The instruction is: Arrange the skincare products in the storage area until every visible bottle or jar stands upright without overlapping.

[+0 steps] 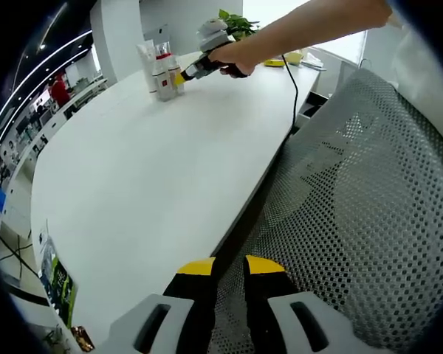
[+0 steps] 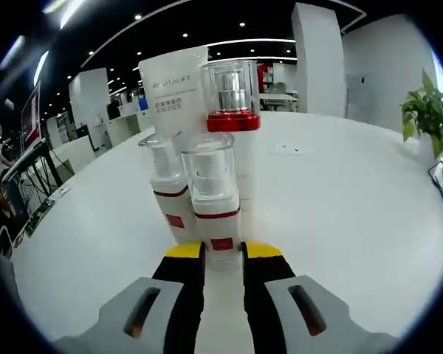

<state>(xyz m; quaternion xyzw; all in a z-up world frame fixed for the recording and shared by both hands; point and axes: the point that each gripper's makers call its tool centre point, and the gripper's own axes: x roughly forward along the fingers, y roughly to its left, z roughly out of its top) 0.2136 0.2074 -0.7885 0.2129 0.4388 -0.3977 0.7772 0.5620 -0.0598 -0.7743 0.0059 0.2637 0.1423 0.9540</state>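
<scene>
Three upright white clear-capped pump bottles (image 2: 215, 199) clustered; right gripper (image 2: 223, 254) jaws seemingly clamped on the nearest, left gripper (image 1: 229, 267) jaws near-closed, empty

A: Item one? 
B: Small white pump bottle (image 2: 216, 199), clear cap, red band and label; upright, nearest, on the white table.
A: Beside it? 
B: Second matching pump bottle (image 2: 167, 188), upright, just left and slightly behind.
A: Farther back? 
B: Tall white bottle with red collar (image 2: 234, 110), clear cap; white tube (image 2: 174, 85) standing upright at left rear.

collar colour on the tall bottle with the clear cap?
Red collar, clearest in the right gripper view.
</scene>
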